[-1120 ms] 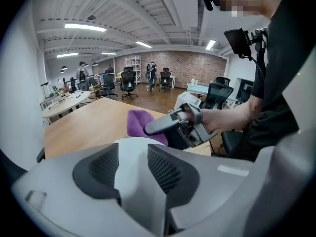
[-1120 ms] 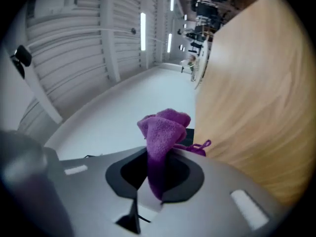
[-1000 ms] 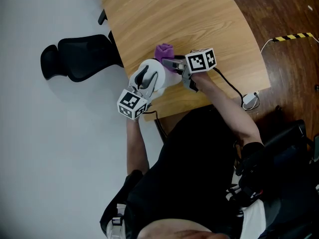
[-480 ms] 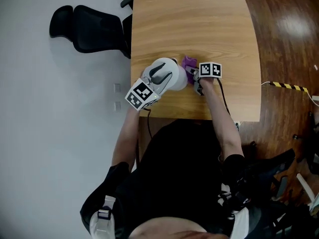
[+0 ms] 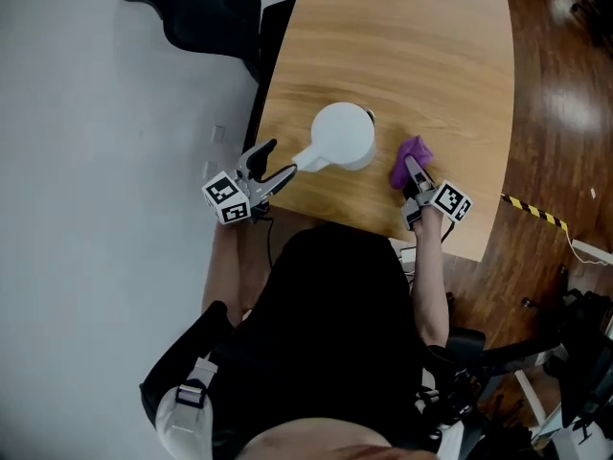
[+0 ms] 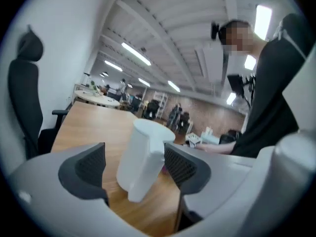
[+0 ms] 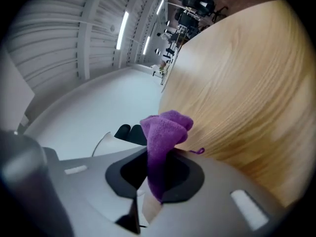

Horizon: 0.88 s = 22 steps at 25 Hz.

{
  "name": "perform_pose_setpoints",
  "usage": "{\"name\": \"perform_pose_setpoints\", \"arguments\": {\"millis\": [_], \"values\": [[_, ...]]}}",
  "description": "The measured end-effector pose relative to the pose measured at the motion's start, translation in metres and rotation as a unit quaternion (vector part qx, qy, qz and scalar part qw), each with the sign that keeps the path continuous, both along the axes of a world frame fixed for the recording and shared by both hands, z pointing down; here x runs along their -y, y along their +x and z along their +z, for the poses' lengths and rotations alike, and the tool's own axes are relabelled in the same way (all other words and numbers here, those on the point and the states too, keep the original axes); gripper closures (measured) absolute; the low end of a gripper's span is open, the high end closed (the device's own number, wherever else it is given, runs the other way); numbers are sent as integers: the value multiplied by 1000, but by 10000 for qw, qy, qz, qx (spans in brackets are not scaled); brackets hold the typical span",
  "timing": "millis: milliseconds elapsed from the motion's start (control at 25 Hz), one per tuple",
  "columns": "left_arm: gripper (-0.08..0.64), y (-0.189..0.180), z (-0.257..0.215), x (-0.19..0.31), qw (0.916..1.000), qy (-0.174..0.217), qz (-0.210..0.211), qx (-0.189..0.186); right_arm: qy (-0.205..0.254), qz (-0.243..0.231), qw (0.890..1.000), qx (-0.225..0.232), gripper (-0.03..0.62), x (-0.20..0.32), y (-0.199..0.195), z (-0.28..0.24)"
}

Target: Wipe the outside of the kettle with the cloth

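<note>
The white kettle (image 5: pixel 343 134) stands upright on the wooden table (image 5: pixel 412 46), its handle (image 5: pixel 306 158) pointing toward the near left edge. My left gripper (image 5: pixel 266 164) sits just off that handle at the table's edge. Its jaws have just been opening and hold nothing. In the left gripper view the kettle (image 6: pixel 143 157) stands a little ahead of the open left gripper (image 6: pixel 133 171). To the right of the kettle, my right gripper (image 5: pixel 414 178) is shut on the purple cloth (image 5: pixel 412 153), low over the table and apart from the kettle. The cloth (image 7: pixel 165 132) sticks up from the right gripper (image 7: pixel 157 168).
A black office chair (image 5: pixel 206 8) stands past the table's far left corner and also shows as a chair (image 6: pixel 24 98) in the left gripper view. Yellow-black tape (image 5: pixel 533 212) marks the floor on the right. The table's near edge runs just below both grippers.
The left gripper has let go of the kettle's handle and drawn back left to the table edge. The right gripper has carried the cloth away from the kettle, rightward and down.
</note>
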<state>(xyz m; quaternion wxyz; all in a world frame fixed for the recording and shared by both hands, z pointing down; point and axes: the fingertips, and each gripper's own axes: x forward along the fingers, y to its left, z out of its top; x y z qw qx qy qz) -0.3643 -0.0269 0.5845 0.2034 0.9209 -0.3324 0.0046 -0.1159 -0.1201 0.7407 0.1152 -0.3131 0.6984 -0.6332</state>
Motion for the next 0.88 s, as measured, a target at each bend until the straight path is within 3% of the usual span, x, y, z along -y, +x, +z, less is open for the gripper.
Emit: {"name": "perform_pose_setpoints", "arguments": {"millis": [80,120,240,280,320,360,400,440,480,520,560,600,640,760,800,840,880], "values": [[495,0,5,-2,9981,34,-62,-612,-546,226,9977,-324,541,-16,11,1],[495,1,3,-2,9966,105,15,-818,-513,235,9979,-307,541,-17,9,-4],[495,7,-2,-22,9922,125,665,-1047,-675,218,9966,-419,541,-31,0,-17],[495,10,5,-30,9915,54,847,-987,-389,121,9988,-267,541,-33,-8,-32],[495,15,20,-34,9924,-37,961,-770,277,-57,9996,85,541,-29,-19,-56],[495,21,41,-32,9939,-120,1018,-395,1004,-238,9936,462,541,-24,-30,-80],[497,29,63,-26,9946,-171,1026,44,1333,-313,9886,632,541,-22,-36,-89],[497,37,84,-17,9940,-173,991,436,1031,-231,9932,484,541,-27,-33,-77],[498,44,102,-6,9928,-116,935,736,299,-45,9994,137,541,-38,-26,-51],[499,49,118,5,9916,-12,876,956,-437,138,9988,-169,541,-49,-21,-25],[499,53,132,14,9904,124,826,1105,-868,240,9956,-275,541,-57,-20,-6],[502,57,145,21,9896,279,787,1168,-935,244,9951,-199,541,-61,-25,3],[502,61,155,25,9898,424,736,1144,-693,167,9974,-49,541,-61,-32,6],[535,61,175,35,9916,500,411,1123,858,-284,9959,63,541,-48,-45,-2],[491,56,179,38,9914,385,223,1231,1111,-350,9932,62,541,-47,-47,-6],[541,50,181,40,9901,253,29,1378,1186,-342,9923,46,541,-48,-47,-6],[509,45,182,42,9881,140,-116,1530,1086,-283,9937,-24,541,-50,-43,-1]]}}
